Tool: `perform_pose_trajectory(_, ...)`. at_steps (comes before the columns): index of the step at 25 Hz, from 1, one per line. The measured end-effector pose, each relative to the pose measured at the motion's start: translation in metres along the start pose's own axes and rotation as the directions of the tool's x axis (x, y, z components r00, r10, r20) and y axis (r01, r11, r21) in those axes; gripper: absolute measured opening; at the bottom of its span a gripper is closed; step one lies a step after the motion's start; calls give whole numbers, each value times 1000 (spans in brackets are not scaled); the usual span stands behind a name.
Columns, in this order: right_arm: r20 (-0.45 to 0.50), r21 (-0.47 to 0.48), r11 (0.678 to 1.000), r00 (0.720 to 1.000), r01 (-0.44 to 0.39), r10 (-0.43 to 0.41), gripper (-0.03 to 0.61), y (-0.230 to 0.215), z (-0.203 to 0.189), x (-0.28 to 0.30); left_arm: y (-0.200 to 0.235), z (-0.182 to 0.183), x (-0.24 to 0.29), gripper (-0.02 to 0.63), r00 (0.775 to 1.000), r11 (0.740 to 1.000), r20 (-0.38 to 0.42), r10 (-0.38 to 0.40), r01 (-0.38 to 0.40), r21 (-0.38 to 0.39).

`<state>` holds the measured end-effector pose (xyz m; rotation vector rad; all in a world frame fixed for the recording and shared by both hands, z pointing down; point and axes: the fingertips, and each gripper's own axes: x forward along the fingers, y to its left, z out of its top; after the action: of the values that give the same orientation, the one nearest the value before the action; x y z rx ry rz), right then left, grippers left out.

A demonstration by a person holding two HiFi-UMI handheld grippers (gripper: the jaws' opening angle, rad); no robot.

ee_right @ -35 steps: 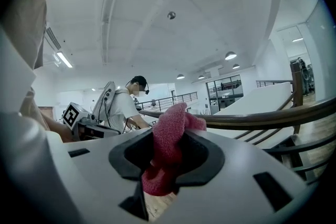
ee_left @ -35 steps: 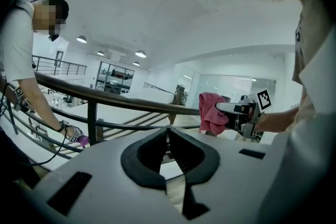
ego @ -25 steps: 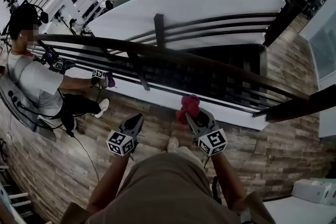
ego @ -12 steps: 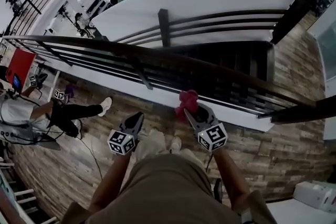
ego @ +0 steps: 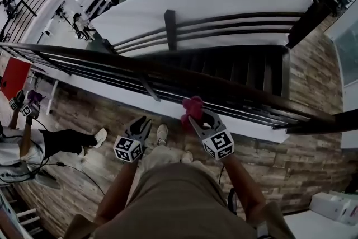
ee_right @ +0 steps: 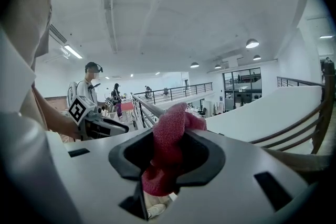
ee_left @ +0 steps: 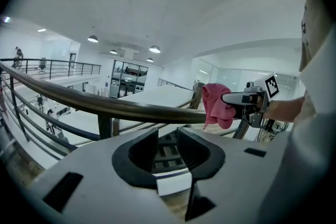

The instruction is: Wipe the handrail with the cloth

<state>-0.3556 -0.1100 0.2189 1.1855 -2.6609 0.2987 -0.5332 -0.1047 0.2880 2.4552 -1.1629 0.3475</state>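
A dark wooden handrail [ego: 184, 74] tops a black metal balustrade and runs across the head view from the upper left to the right. My right gripper [ego: 196, 115] is shut on a bunched pink cloth [ego: 192, 109], held just short of the rail; the cloth [ee_right: 168, 150] fills its jaws in the right gripper view. My left gripper [ego: 143, 125] is beside it, lower and to the left, its jaws opening with nothing between them. In the left gripper view the handrail [ee_left: 105, 106] crosses just ahead of my left gripper [ee_left: 167, 140], and the cloth [ee_left: 216, 105] hangs at the right.
Beyond the balustrade a stairwell [ego: 240, 73] drops to a lower floor. I stand on wood plank flooring [ego: 78, 176]. Another person [ego: 28, 140] with grippers is at the left edge. A white box [ego: 335, 207] sits at the lower right.
Both grippers moved closer to the handrail with the cloth. The left gripper's jaws parted. The person at the left has slid down and out toward the frame edge.
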Motion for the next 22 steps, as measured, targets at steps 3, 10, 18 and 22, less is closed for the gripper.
perform_pose_trajectory(3,-28,-18,1000,1000,-2,2,117,-2,7,41,32,14,17,103,1000,1000,-7,-16,16,19)
perform_pose_trajectory(10,-100,-65,998,995,-2,-4,118,0,29,149,113,46,46,109,998,997,-31,-59,60,57)
perform_pose_trajectory(18,-168,-134,991,985,11,-34,123,3,39,256,191,59,65,115,993,991,-67,-96,101,89)
perform_pose_trajectory(22,-210,-173,985,976,13,-50,126,5,39,300,219,58,72,115,990,987,-86,-108,118,113)
